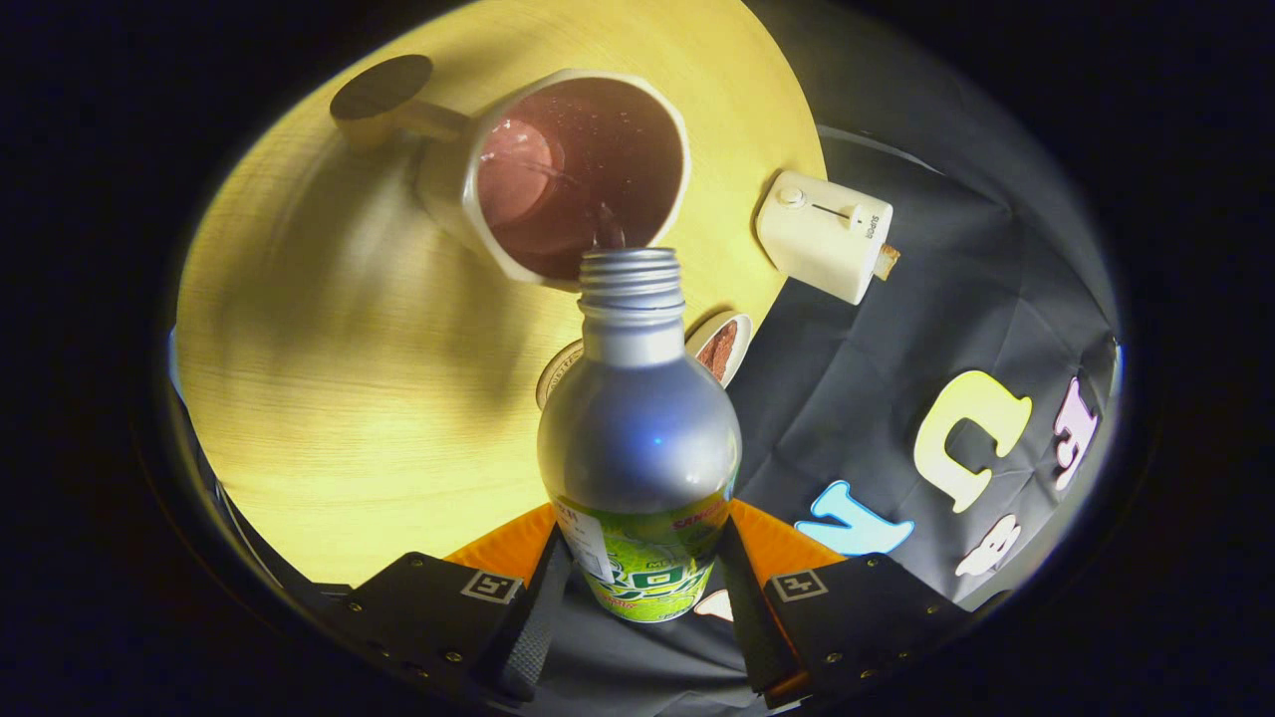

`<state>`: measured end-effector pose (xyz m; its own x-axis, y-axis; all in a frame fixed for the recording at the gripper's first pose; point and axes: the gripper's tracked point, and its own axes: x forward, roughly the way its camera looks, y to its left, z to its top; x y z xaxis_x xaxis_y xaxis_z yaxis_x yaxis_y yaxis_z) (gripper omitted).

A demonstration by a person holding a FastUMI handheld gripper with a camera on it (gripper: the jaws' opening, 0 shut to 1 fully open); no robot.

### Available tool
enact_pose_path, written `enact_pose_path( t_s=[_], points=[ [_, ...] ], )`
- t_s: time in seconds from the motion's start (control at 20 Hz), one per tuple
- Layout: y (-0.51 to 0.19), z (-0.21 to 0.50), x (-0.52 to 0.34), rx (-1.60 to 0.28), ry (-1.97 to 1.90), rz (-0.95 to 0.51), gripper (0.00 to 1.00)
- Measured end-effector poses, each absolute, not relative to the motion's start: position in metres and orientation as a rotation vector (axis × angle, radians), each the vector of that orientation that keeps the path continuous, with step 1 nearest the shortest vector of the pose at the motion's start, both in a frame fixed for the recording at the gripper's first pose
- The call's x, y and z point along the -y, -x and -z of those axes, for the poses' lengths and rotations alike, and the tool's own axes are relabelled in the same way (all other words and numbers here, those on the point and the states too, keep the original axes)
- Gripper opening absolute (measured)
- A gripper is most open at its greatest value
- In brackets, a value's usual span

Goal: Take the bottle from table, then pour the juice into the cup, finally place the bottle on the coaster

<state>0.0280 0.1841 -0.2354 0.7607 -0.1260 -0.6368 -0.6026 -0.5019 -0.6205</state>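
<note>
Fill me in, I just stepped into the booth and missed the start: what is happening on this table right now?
A person's handheld tongs are shut on a silver bottle, tipped so its open threaded neck sits at the rim of a white cup. Liquid seems to be leaving the neck, and the cup already holds some. Beyond the cup lies a round dark coaster on the wooden table. A small white toaster-like device sits at the table's edge.

Dim booth; warm light on the table (329, 398), soft shadows crossing it. A glare spot on the bottle (637, 418) at its centre. Fisheye bending towards the rim; focus soft around 9 o'clock.
</note>
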Motion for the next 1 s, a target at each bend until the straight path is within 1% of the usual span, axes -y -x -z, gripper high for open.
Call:
enact_pose_path(
  t_s=[0.8, 1.0],
  points=[
    [-0.0262, 0.2313, -0.1923, -0.541, 2.139, -0.664, 0.76],
    [-0.0257, 0.2304, -0.1876, -0.552, 2.159, -0.645, 0.76]
  ],
)
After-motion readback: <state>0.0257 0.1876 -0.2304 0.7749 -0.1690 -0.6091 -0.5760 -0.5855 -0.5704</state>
